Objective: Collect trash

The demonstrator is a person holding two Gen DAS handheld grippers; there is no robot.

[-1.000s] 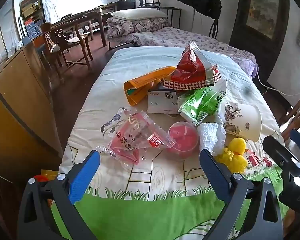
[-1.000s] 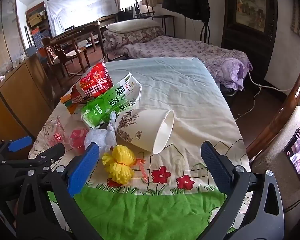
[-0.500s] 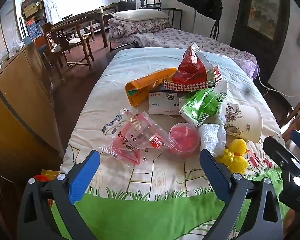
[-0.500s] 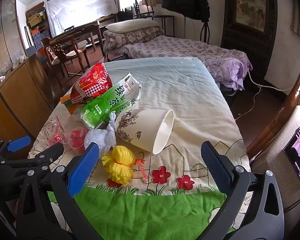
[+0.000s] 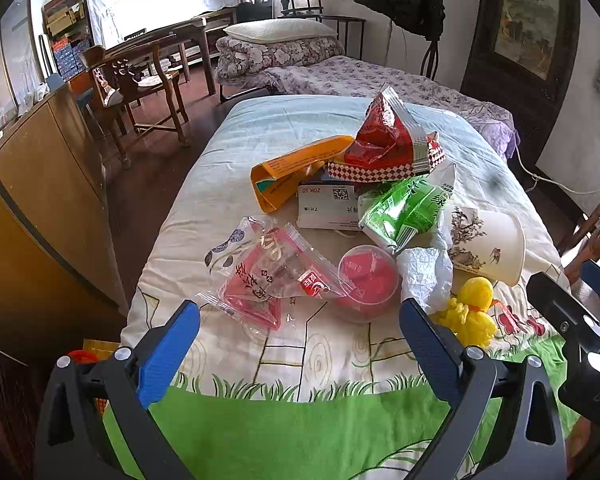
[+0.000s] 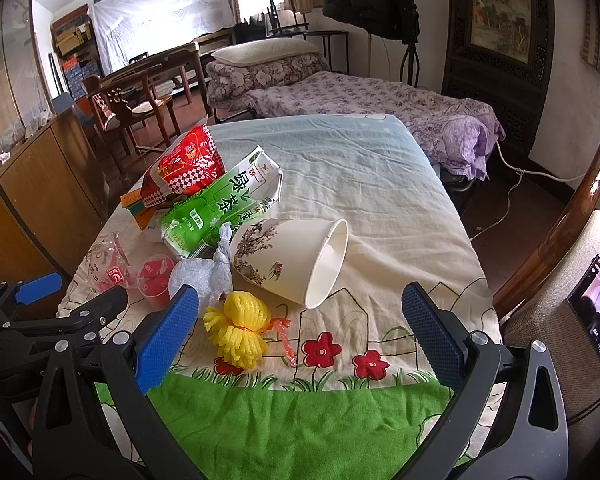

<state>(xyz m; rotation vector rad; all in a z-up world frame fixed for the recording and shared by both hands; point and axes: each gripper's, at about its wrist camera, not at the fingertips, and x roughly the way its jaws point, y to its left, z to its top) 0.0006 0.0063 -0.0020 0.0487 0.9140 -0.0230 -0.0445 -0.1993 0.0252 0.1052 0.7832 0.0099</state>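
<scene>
Trash lies in a pile on the cloth-covered table (image 5: 260, 360): a clear-and-red wrapper (image 5: 268, 280), a red plastic cup (image 5: 366, 280), crumpled white plastic (image 5: 424, 276), a yellow foam net (image 5: 470, 312), a green tea bag (image 5: 408, 204), a red snack bag (image 5: 384, 140), an orange box (image 5: 292, 172), a white card (image 5: 326, 206) and a tipped paper cup (image 5: 488, 240). My left gripper (image 5: 300, 344) is open and empty, just short of the wrapper and red cup. My right gripper (image 6: 300, 332) is open and empty, with the yellow net (image 6: 236, 330) and paper cup (image 6: 296, 260) ahead of it.
A wooden cabinet (image 5: 40, 200) stands left of the table, with a chair (image 5: 140, 92) behind it. A bed (image 6: 360, 100) lies beyond the table. A wooden post (image 6: 572, 216) and a phone screen (image 6: 598, 312) are at the right.
The left gripper's view has shifted very slightly; the trash sits a touch lower in its frame. The right gripper has not visibly moved. Both stay open.
</scene>
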